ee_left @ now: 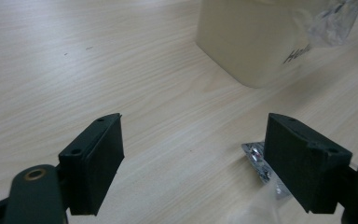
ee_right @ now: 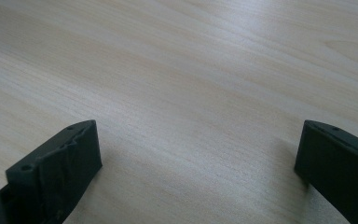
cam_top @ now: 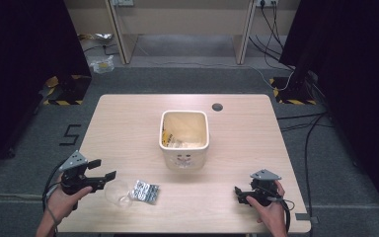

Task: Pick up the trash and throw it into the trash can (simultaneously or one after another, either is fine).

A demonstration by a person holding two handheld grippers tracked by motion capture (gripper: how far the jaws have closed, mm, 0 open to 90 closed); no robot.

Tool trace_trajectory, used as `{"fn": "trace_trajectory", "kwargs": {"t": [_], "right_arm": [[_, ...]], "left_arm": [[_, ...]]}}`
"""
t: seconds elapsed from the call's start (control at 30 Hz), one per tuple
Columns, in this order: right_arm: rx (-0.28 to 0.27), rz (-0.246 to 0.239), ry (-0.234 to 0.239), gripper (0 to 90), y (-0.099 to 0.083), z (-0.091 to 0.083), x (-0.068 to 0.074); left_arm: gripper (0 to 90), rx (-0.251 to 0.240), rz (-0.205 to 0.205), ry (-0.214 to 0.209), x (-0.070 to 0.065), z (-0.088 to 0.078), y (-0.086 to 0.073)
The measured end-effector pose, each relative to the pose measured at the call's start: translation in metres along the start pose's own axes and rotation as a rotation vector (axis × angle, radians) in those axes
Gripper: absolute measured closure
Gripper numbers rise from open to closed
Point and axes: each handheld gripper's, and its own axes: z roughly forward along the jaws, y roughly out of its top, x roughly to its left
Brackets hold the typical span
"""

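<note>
A cream square bin stands at the middle of the wooden table, with wrappers inside it. In front of it and to the left lie a silver blister pack and a piece of clear plastic. My left gripper hovers just left of them, open, with nothing between its pads. The left gripper view shows its jaws wide apart above the table, the blister pack beside the right-hand jaw and the bin ahead. My right gripper rests near the front right, open over bare wood.
A round cable hole sits in the table behind the bin. Beyond the table are grey floor, a desk frame and trailing cables. Dark curtains stand at both sides.
</note>
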Motion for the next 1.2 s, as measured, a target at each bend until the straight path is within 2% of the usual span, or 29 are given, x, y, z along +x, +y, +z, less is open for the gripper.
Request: {"fn": "trace_trajectory", "kwargs": {"t": [0.5, 0.8, 0.93, 0.97, 1.0, 1.07, 1.17, 1.2], "right_arm": [[0.000, -0.001, 0.002, 0.2, 0.000, 0.000, 0.000], [-0.002, -0.004, 0.003, 0.2, 0.000, 0.000, -0.001], [-0.002, -0.004, 0.003, 0.2, 0.000, 0.000, -0.001], [-0.002, -0.004, 0.003, 0.2, 0.000, 0.000, -0.001], [-0.002, -0.004, 0.003, 0.2, 0.000, 0.000, -0.001], [-0.002, -0.004, 0.003, 0.2, 0.000, 0.000, -0.001], [-0.001, -0.003, 0.004, 0.2, 0.000, 0.000, -0.001], [-0.001, -0.003, 0.004, 0.2, 0.000, 0.000, -0.001]], "left_arm": [[22.9, 0.031, 0.034, -0.028, -0.018, -0.004, -0.008], [30.3, 0.062, 0.064, -0.057, -0.024, 0.001, -0.013], [43.4, 0.082, 0.074, -0.075, -0.025, 0.004, -0.014], [43.4, 0.085, 0.077, -0.084, -0.025, 0.005, -0.015], [48.3, 0.093, 0.073, -0.103, -0.024, 0.006, -0.017], [51.5, 0.100, 0.079, -0.107, -0.024, 0.006, -0.018], [65.2, 0.109, 0.096, -0.107, -0.026, 0.006, -0.019], [68.8, 0.109, 0.119, -0.098, -0.028, 0.006, -0.019]]}}
